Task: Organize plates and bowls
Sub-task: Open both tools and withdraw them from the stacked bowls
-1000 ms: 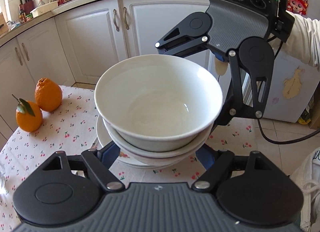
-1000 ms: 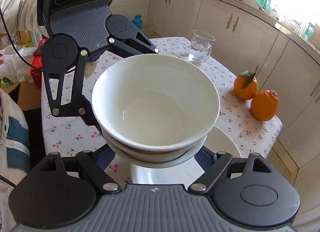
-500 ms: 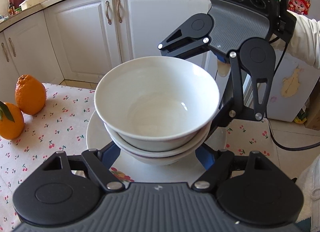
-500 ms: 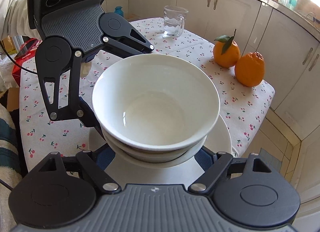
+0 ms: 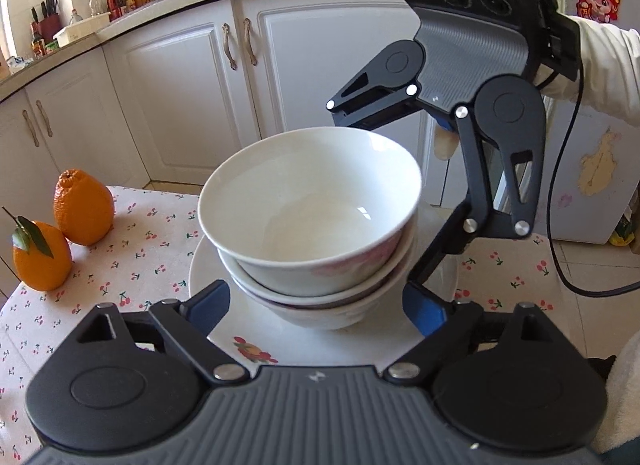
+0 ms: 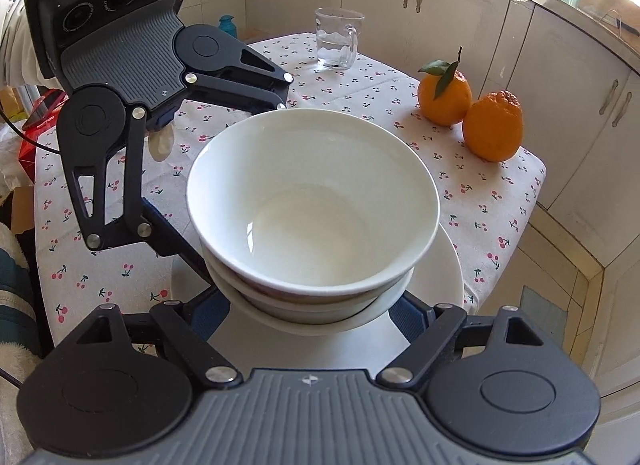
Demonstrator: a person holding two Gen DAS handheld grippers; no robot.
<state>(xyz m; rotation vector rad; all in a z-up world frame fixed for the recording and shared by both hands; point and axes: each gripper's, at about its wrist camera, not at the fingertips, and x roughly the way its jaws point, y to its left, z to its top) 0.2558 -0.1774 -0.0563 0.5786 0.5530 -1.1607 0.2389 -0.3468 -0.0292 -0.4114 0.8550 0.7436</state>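
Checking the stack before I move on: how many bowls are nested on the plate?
3. The top bowl, a middle bowl under it and a bottom bowl on the white plate; a further bowl could be hidden inside.

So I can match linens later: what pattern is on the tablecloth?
White tablecloth with small red cherries on green stems, clearest in the right wrist view.

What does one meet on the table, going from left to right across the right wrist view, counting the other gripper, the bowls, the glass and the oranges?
Left gripper → stacked bowls → glass mug → leafy orange → second orange.
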